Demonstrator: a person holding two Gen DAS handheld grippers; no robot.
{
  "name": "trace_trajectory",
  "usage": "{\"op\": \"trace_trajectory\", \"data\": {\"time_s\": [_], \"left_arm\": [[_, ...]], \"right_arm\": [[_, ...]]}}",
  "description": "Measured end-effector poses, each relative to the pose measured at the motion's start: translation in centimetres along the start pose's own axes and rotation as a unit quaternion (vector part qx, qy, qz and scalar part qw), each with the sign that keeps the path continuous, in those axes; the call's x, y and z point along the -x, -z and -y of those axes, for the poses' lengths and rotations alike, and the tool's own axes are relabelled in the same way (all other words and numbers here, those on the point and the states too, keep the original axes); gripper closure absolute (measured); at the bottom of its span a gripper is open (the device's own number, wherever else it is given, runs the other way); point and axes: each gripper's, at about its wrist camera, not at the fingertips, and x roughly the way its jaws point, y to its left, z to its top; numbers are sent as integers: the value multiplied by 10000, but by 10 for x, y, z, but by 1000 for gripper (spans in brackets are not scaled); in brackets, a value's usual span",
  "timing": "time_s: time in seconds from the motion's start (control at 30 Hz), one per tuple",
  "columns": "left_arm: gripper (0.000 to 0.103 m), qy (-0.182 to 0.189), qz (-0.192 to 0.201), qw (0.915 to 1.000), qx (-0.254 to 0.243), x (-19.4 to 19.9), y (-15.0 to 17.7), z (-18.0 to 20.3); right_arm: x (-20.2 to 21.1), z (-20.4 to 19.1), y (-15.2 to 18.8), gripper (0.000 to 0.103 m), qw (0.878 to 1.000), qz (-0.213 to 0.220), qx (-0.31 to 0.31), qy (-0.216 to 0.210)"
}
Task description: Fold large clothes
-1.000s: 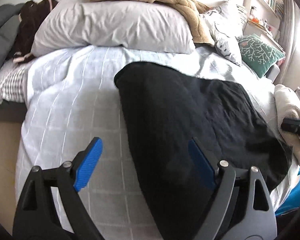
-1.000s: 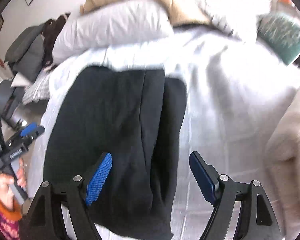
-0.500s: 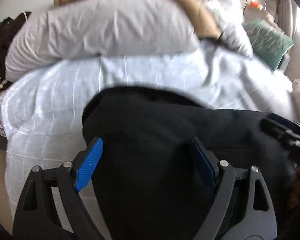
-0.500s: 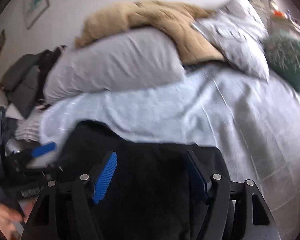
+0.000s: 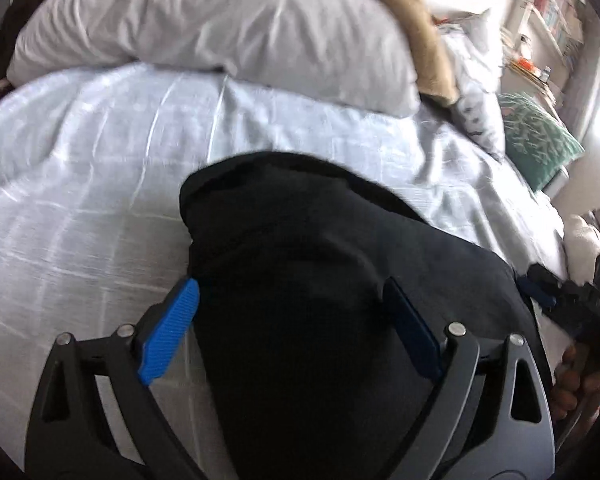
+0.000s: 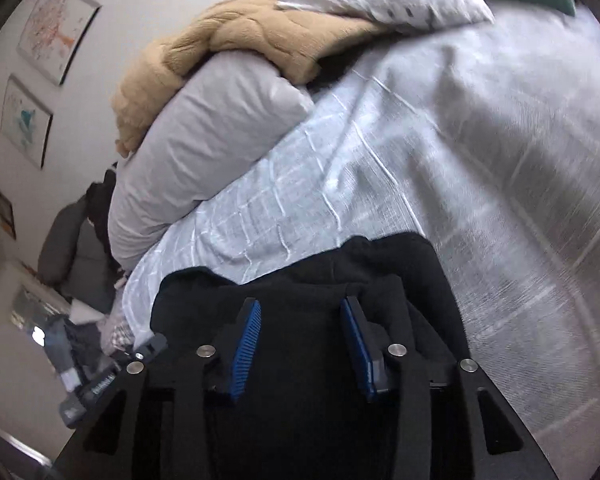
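A large black garment lies folded on the pale blue bedspread. My left gripper is open, its blue pads wide apart over the garment's near left part. In the right wrist view the same garment bunches up between my right gripper's pads, which are half closed with cloth in the gap. I cannot tell whether they pinch it. The right gripper also shows at the right edge of the left wrist view, at the garment's right side.
A grey pillow and a tan blanket lie at the head of the bed. A patterned pillow and a green cushion sit to the right. A grey chair stands left of the bed.
Both grippers have moved in low over the black garment. The right gripper's pads have narrowed from wide open to half closed around bunched cloth. The left gripper stays open.
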Motion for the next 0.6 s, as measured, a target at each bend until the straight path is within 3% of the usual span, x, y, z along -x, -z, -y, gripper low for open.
{"op": "trace_trajectory", "data": {"time_s": [0.17, 0.27, 0.37, 0.6], "left_arm": [[10, 74, 49, 9973, -733, 45, 23, 41], [9, 146, 0, 9937, -1114, 54, 44, 62], [9, -9, -168, 9896, -1427, 44, 61, 71], [9, -37, -132, 9892, -1462, 44, 72, 68]], "right_arm": [[23, -49, 7, 48, 9909, -20, 1264, 459], [17, -85, 24, 48, 9750, -329, 2140, 502], [1, -107, 48, 48, 9542, -657, 2851, 631], [-16, -116, 75, 44, 9281, -953, 3470, 952]]}}
